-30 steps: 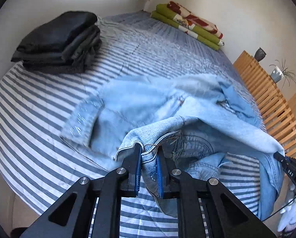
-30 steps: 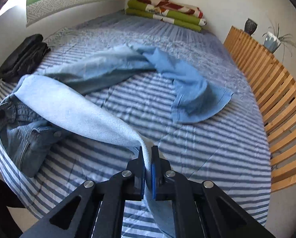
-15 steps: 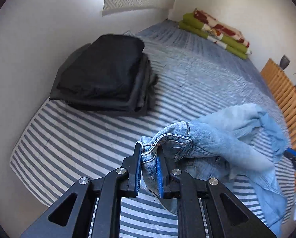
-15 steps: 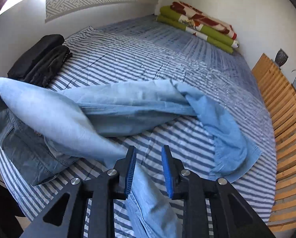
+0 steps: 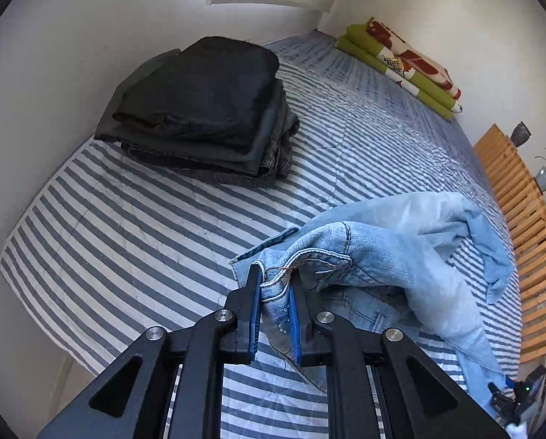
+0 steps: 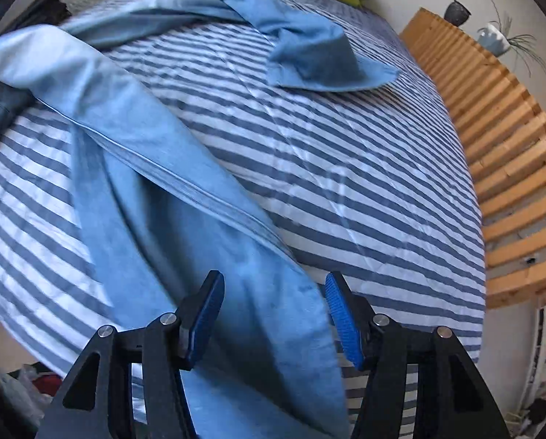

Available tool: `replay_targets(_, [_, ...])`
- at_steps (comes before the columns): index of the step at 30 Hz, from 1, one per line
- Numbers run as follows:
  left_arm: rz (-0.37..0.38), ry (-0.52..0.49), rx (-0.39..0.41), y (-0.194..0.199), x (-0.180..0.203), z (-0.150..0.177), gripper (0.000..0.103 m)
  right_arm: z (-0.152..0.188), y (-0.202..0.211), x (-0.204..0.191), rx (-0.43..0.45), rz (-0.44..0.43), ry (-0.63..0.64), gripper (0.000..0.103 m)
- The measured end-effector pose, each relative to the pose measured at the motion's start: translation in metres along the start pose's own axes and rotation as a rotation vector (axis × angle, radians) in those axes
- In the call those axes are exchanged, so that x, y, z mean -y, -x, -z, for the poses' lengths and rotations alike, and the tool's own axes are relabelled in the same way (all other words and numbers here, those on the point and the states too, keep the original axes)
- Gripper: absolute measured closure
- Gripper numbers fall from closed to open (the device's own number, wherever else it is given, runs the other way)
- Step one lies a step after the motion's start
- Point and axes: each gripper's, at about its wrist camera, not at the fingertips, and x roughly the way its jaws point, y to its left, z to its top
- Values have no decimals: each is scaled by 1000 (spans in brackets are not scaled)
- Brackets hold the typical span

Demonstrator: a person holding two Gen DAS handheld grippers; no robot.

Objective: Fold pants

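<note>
The light blue jeans (image 5: 400, 256) lie sprawled over the striped bed (image 5: 145, 219), the waistband bunched near the bed's near edge and one leg (image 6: 207, 190) running down to that edge, its end hanging over; the other leg (image 6: 309, 55) trails off toward the slatted wooden side. The left gripper (image 5: 275, 300) is clamped on the denim waistband, its blue pads pressing the seam. The right gripper (image 6: 273, 325) has its jaws opening; the leg lies between them, but the pads stand clear of the cloth.

Risks, as I judge them: with the right side let go, the overhanging leg end could slide off the near edge and drag more fabric after it. The left grip takes only a narrow bite of thick seam, so a sharp pull may tear it free. The far leg is twisted, and folding over that twist would set a crooked crease. The stack of dark folded clothes (image 5: 207, 109) near the wall-side edge could be knocked if the jeans are swung that way.

No containers appear in either view.
</note>
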Motion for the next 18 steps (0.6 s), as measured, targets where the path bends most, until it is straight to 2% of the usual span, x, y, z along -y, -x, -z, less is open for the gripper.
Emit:
replay_targets(3, [10, -29, 29, 26, 15, -6, 90, -6, -14, 15, 1, -36, -71, 40])
replay_targets(6, [13, -55, 53, 47, 29, -15, 90, -17, -23, 10, -3, -72, -65, 41])
replay_targets(7, [11, -59, 56, 51, 33, -17, 90, -18, -25, 6, -4, -81, -53, 44])
replay_targets(8, [9, -63, 58, 54, 35, -20, 90, -20, -24, 2, 7, -103, -39, 62])
replay_targets(9, [6, -65, 58, 56, 36, -24, 90, -24, -22, -3, -8, -144, -24, 92])
replay_targets(10, [6, -64, 56, 57, 36, -29, 90, -27, -18, -6, -19, -175, -18, 100])
replay_targets(12, [9, -53, 51, 59, 36, -43, 90, -34, 0, -8, 19, -96, 7, 100])
replay_targets(16, [14, -72, 75, 76, 42, -76, 90, -59, 63, 27, 151, -97, -95, 101])
replay_targets(18, [21, -113, 99, 97, 55, -97, 90, -75, 109, 50, 265, -48, -148, 101])
